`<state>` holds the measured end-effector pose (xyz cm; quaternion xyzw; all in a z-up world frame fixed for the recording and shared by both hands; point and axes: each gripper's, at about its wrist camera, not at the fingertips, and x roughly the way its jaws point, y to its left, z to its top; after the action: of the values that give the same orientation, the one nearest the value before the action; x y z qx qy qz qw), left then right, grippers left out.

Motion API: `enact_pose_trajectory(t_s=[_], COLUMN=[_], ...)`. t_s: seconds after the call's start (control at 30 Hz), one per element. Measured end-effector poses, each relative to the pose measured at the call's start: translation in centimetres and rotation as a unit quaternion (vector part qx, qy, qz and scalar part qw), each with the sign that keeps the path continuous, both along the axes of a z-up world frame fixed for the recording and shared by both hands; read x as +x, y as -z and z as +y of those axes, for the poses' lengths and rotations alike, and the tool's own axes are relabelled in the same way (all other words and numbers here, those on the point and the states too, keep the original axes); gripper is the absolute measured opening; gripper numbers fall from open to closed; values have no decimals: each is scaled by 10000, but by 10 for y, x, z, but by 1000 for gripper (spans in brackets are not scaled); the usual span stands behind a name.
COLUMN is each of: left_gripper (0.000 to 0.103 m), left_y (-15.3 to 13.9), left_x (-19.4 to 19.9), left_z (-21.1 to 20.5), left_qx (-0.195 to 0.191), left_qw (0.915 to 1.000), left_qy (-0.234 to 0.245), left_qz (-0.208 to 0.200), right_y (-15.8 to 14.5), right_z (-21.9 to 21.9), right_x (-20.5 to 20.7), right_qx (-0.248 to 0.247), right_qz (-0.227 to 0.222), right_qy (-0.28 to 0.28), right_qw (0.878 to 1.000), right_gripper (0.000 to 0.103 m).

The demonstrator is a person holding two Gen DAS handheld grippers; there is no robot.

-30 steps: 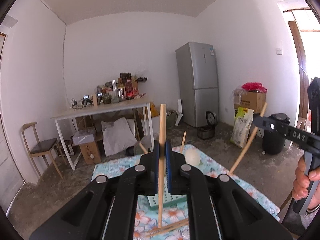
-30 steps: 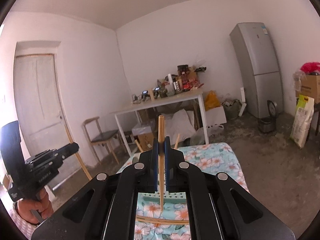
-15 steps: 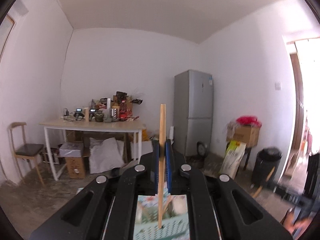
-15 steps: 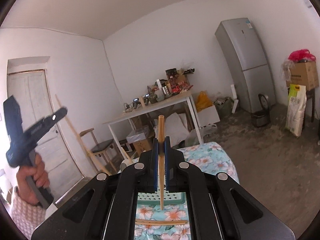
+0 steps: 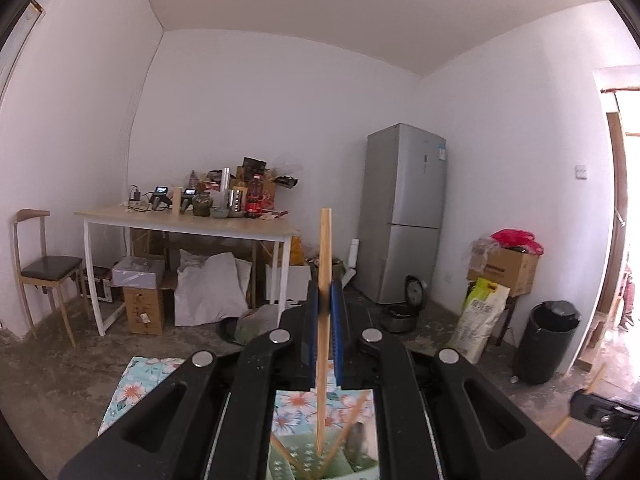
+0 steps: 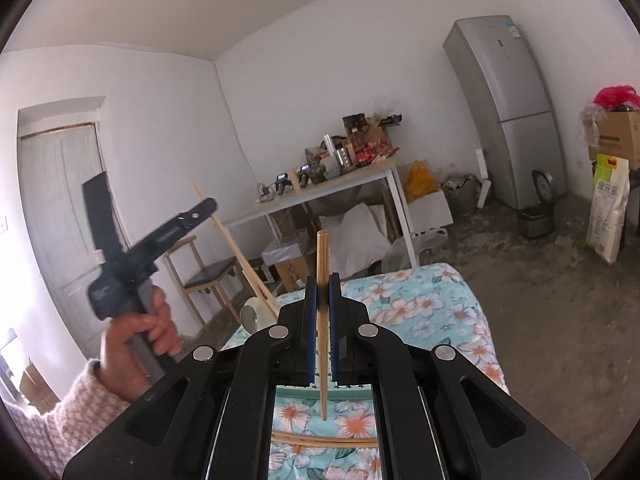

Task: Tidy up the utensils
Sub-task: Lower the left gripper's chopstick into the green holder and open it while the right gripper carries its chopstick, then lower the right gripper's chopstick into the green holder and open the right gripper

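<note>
My left gripper (image 5: 325, 300) is shut on a wooden chopstick (image 5: 323, 264) held upright, its lower tip over a pale green perforated utensil holder (image 5: 288, 458) that holds other chopsticks (image 5: 352, 420). My right gripper (image 6: 323, 296) is shut on another upright chopstick (image 6: 322, 264) above the floral tablecloth (image 6: 420, 304). The left gripper (image 6: 202, 208) with its slanted chopstick (image 6: 224, 228) shows in the right wrist view, raised at the left. Loose chopsticks (image 6: 324, 438) lie on the cloth below the right gripper.
A tape roll (image 6: 254, 316) sits at the table's far left edge. Across the room stand a cluttered white table (image 5: 188, 224), a chair (image 5: 44, 268), a fridge (image 5: 404, 216), a black bin (image 5: 546, 340) and boxes (image 5: 504, 268).
The left gripper has come lower with its chopstick over the green holder. The right gripper has stayed almost still, tilting slightly.
</note>
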<state>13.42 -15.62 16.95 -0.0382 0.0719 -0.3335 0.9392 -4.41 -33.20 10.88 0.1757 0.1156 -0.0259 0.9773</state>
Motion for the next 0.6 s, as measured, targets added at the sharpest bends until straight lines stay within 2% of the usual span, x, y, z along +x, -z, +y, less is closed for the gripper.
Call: enact_pose_trajectory(t_s=[0.17, 0.27, 0.37, 0.4, 0.6], left_gripper=[6, 7, 18, 25, 44], left_y=[25, 39, 41, 40, 24], left_x=[14, 19, 20, 18, -12], left_z=[-11, -9, 0, 2, 26], left_qx=[122, 114, -90, -143, -215], left_qw=[9999, 9994, 9980, 9978, 9991], left_qy=[-78, -104, -44, -39, -127], left_qz=[78, 315, 627, 647, 344], right_y=[6, 10, 9, 7, -9], right_z=[2, 2, 4, 6, 14], right_x=[7, 7, 8, 7, -7], right_qx=[-34, -2, -27, -41, -167], right_qz=[111, 164, 214, 212, 21], right_qy=[-67, -97, -101, -102, -72], right_qw=[9999, 9998, 9997, 9997, 9998], right_gripper=[4, 4, 4, 4, 4])
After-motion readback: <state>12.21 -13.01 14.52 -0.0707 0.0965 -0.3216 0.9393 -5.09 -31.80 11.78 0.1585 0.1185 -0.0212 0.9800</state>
